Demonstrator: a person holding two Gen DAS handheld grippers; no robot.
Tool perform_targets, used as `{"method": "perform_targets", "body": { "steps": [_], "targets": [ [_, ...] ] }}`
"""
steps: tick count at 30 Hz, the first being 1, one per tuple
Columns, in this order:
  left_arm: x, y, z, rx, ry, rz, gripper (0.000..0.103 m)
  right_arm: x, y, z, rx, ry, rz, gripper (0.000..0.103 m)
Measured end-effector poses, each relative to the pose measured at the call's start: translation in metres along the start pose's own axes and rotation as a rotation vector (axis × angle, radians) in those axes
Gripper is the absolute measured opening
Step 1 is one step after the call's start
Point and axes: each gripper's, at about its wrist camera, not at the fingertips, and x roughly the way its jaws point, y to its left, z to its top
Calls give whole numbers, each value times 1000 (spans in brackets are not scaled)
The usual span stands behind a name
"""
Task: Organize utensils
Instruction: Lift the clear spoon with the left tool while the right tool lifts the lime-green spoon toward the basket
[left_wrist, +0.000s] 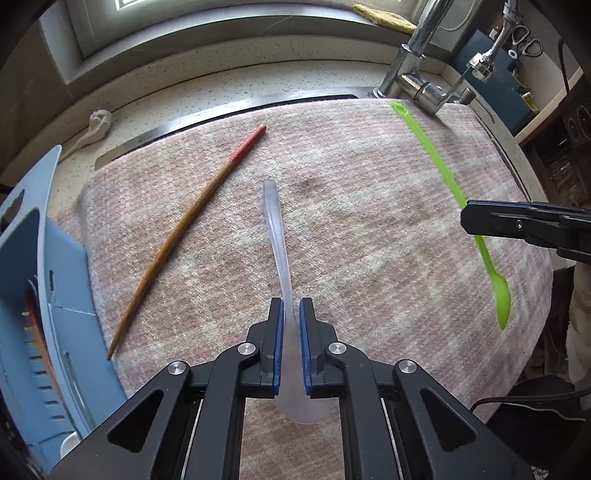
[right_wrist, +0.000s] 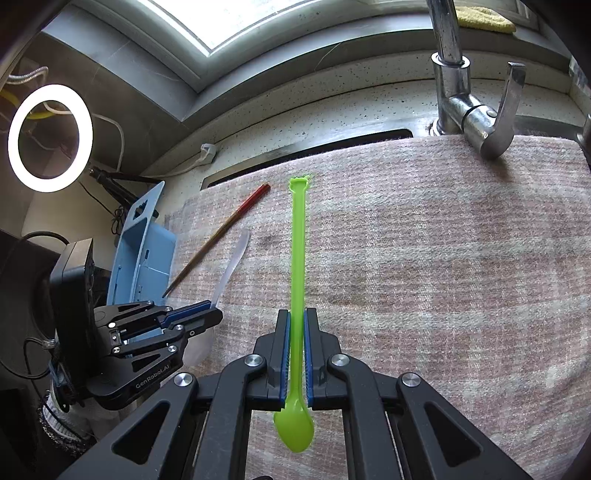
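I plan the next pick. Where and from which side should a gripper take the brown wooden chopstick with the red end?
Probably at the brown wooden chopstick's bare middle, from above, jaws across its width: it lies flat on the towel, thin, free on both sides.

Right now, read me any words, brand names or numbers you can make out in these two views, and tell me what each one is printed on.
"GenRobot.AI": white lettering on the black body of the left gripper, seen in the right wrist view.
Nothing else is legible. The green spoon, the clear spoon, the chopstick, the blue utensil holder and the faucet show no readable text.
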Motion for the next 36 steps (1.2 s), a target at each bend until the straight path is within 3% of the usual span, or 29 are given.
{"method": "perform_targets", "body": {
  "steps": [6, 10, 14, 21, 24, 26, 29, 31, 36],
  "targets": [
    [-16, 19, -12, -55, -52, -50, 5, 1, 18, 0, -37, -1, 9, 6],
    [-16, 28, -17, -78, -47, -22, 6, 6, 27, -1, -56, 8, 11, 6],
    [-10, 23, -11, -77, -54, 15, 30, 9, 26, -5, -56, 20, 10, 6],
    [20, 3, 5, -30, -43, 104, 30, 9, 16, -8, -32, 26, 13, 6],
    [26, 0, 5, -5, -51, 119, 29, 4, 10, -7, -20, 16, 9, 6],
    [25, 2, 5, -4, -53, 105, 13, 2, 5, -7, -12, 12, 5, 6],
    [24, 8, 5, -12, -39, 70, 5, 1, 1, -7, 1, 11, 4, 6],
    [21, 15, 4, -43, -28, 30, 5, 1, 1, -7, 1, 12, 6, 6],
    [10, 19, -4, -55, -32, 10, 5, 2, 7, -5, -12, 7, 8, 6]
  ]
}}
